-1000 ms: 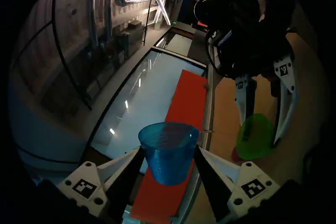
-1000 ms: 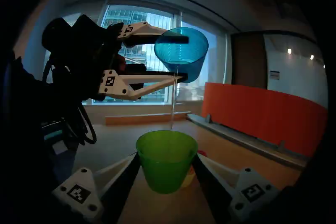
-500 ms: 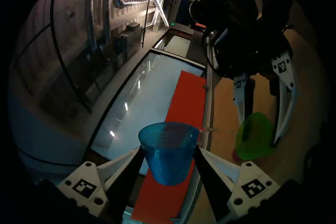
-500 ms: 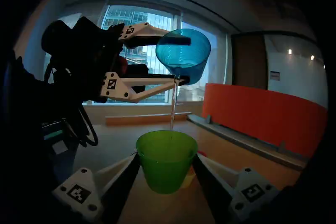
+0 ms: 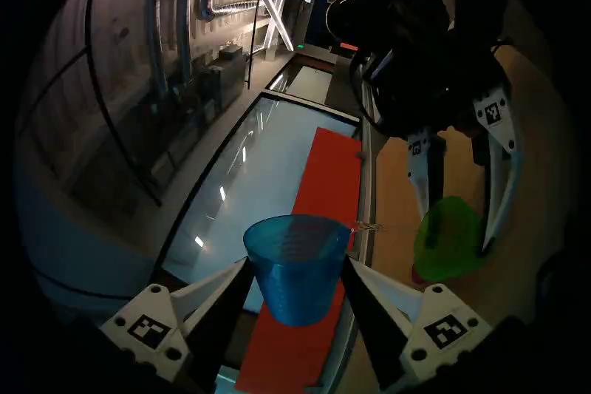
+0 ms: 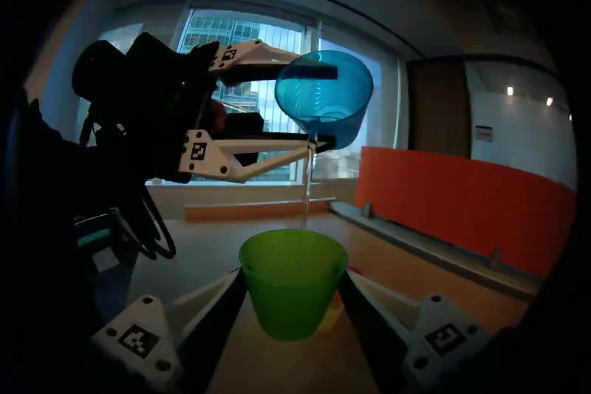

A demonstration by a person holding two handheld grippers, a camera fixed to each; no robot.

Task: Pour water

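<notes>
White hand-held gripper, black square markers

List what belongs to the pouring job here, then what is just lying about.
Job: translucent blue plastic cup, tipped in the left gripper; thin water stream; green plastic cup in the right gripper.
Lying about: upright orange panel; wooden tabletop; window.

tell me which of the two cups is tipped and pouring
The blue cup, held tilted in the left gripper, with a thin water stream falling from its rim. The green cup sits upright below it in the right gripper.
</notes>
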